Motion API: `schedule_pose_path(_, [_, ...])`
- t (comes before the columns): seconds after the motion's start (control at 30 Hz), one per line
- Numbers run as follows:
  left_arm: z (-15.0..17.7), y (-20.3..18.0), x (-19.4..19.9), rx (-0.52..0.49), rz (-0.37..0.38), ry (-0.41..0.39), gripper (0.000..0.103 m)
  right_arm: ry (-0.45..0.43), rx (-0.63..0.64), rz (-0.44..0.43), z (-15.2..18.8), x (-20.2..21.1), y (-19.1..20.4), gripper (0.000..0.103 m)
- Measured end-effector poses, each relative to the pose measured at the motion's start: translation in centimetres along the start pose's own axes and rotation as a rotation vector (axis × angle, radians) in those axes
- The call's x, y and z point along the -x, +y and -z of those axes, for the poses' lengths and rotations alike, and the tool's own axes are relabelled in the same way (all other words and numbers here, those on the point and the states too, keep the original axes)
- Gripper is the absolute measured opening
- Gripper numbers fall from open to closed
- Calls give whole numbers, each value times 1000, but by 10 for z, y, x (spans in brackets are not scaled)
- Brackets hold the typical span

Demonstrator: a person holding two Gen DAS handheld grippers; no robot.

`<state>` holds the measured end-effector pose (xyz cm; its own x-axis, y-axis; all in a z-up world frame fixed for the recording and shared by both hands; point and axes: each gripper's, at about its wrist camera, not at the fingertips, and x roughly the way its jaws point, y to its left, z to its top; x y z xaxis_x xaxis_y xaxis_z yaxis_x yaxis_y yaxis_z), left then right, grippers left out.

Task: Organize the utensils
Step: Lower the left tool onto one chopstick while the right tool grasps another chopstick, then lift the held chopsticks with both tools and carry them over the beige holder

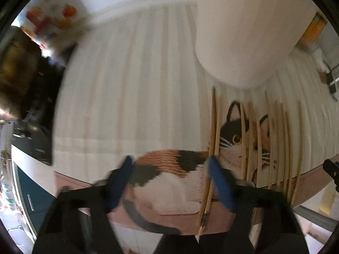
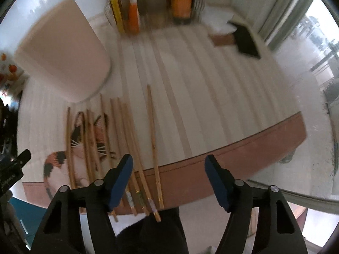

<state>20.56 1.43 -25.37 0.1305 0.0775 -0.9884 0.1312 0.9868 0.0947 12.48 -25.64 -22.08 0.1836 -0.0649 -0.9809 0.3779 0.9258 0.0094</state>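
Chopsticks (image 2: 127, 139) side by side on mat (image 2: 211, 105), container (image 2: 63, 59) behind them

Slim wooden chopsticks (image 2: 152, 139) lie on a ribbed woven cloth mat (image 2: 201, 89) beside a smooth matt container (image 2: 63, 59).

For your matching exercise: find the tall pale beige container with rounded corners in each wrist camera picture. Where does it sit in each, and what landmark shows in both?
Left wrist view: the tall pale beige container with rounded corners fills the upper right.
Right wrist view: it stands at the upper left.
Shared landmark: the calico cat picture on the striped placemat, crossed by the wooden chopsticks lying just below the container.
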Motion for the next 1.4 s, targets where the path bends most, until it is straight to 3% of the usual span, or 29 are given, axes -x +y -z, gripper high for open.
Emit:
schedule_pose_path(0.03, [-1,-1,-8,2,25,20,45,16,3,-11,-3,-9,-2,66])
schedule_pose_path(0.13, [-7,-2,-30,29,95,79,41,80,11,-35,-15,-41,-6,60])
schedule_pose_path(0.3, [-19,-9,-43,17,97,101,40,143,32,-59,-26,-70,-7,59])
schedule_pose_path(0.47, [-27,-15,-45,-12,107,100,32,172,57,-54,-32,-84,-1,58])
schedule_pose_path(0.53, [-30,-17,-49,-26,108,107,23,179,63,-44,-32,-87,-1,58])
schedule_pose_path(0.63, [-33,-22,-52,-60,102,88,17,186,59,-28,-31,-91,-4,58])
schedule_pose_path(0.7, [-38,-23,-53,-62,103,88,5,189,50,-19,-37,-98,-7,57])
schedule_pose_path(0.93, [-45,7,-59,65,48,105,5,198,13,-34,-38,-114,-23,51])
schedule_pose_path(1.07, [-47,22,-57,82,48,110,5,189,45,-21,-33,-118,-22,47])
schedule_pose_path(1.1, [-50,27,-57,83,48,110,5,186,55,-11,-32,-119,-17,44])
schedule_pose_path(1.17, [-50,33,-57,80,43,106,5,170,84,25,-30,-121,-12,22])
schedule_pose_path(1.23, [-44,34,-56,75,37,102,5,174,96,26,-28,-126,-8,8])
schedule_pose_path(1.4, [-29,12,-57,77,34,103,5,216,144,17,-21,-122,-18,7])
